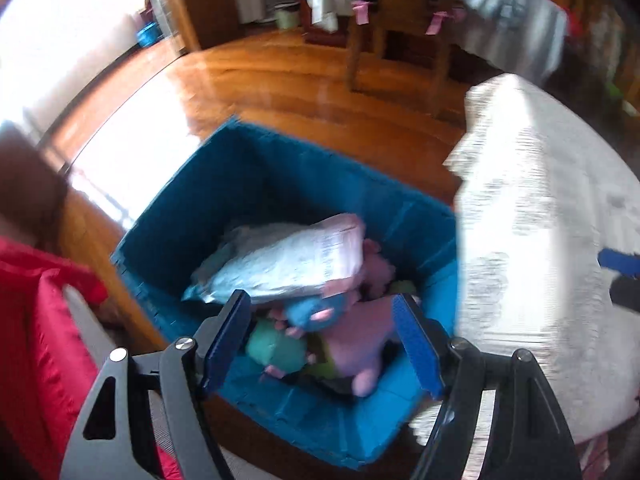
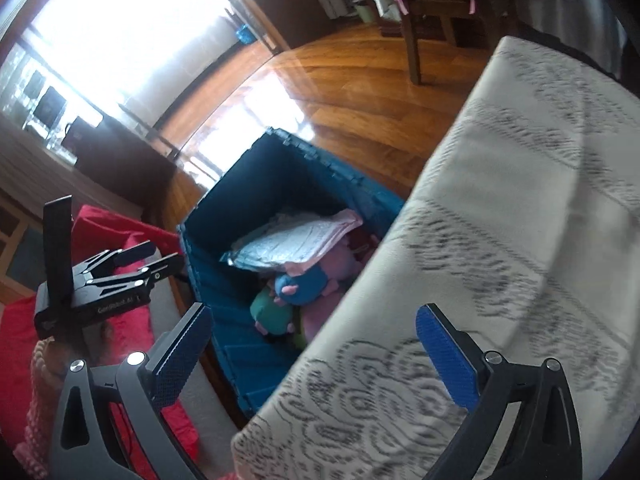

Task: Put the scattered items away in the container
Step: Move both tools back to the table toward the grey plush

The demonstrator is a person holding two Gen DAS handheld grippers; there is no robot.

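Observation:
A blue open bin (image 1: 256, 184) stands on the wooden floor and holds a silvery-white plastic package (image 1: 288, 260), pink, blue and green plush toys (image 1: 360, 340). My left gripper (image 1: 322, 324) is open and empty just above the bin's near side. The bin also shows in the right wrist view (image 2: 240, 200), with the package (image 2: 296, 240) and plush toys (image 2: 296, 284) inside. My right gripper (image 2: 314, 340) is open and empty, over the edge of a white patterned cushion (image 2: 500, 240). The left gripper also shows in the right wrist view (image 2: 152, 258), left of the bin.
A white patterned cushion (image 1: 540, 240) lies right of the bin. Red fabric (image 1: 40, 340) lies at the left; it also shows in the right wrist view (image 2: 104, 224). A wooden chair (image 1: 400, 40) and shiny wooden floor (image 1: 260, 80) lie beyond the bin.

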